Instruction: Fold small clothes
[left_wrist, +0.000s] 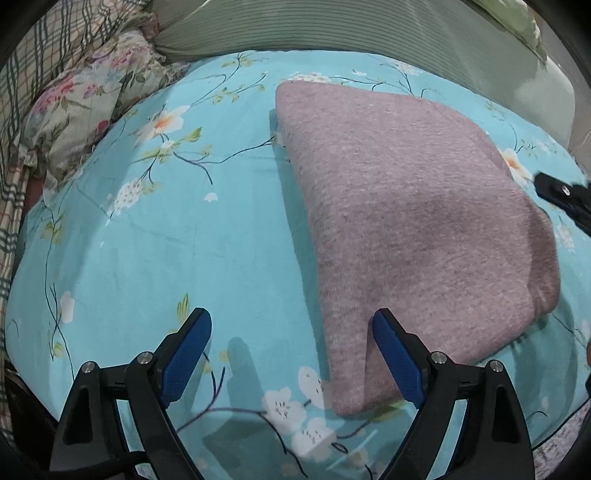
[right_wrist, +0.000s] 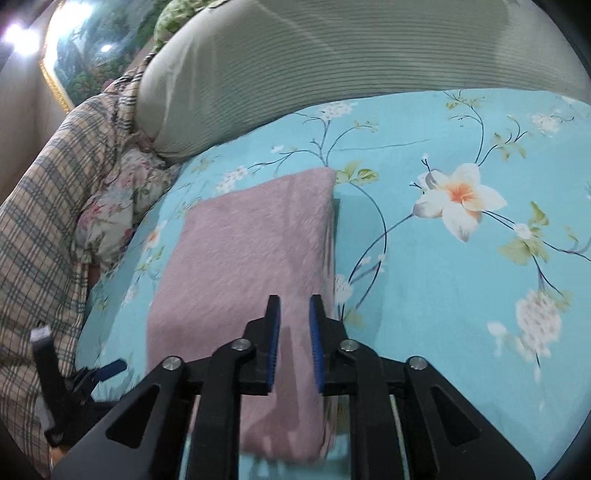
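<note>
One folded mauve knit garment (left_wrist: 413, 221) lies flat on the bed, and both hand-held grippers are empty.

Judging by its neat, squared-off stack of layers, this piece looks folded or nearly so; it rests on the turquoise floral bedsheet (left_wrist: 184, 221), well clear of the ribbed grey-green pillow (left_wrist: 332, 26) and the floral cushion (left_wrist: 92, 92) by the plaid blanket (left_wrist: 48, 40). The left hand-held gripper (left_wrist: 291, 332) hovers at the garment's near corner with its blue pads spread wide, holding nothing. The right hand-held gripper (right_wrist: 294, 332) stands over the near end with a narrow gap between its pads and no cloth pinched there. Count: one garment, two grippers, one pillow, one cushion. No other small clothes are in view, so what remains is perhaps a final tidy or fetching another piece.
</note>
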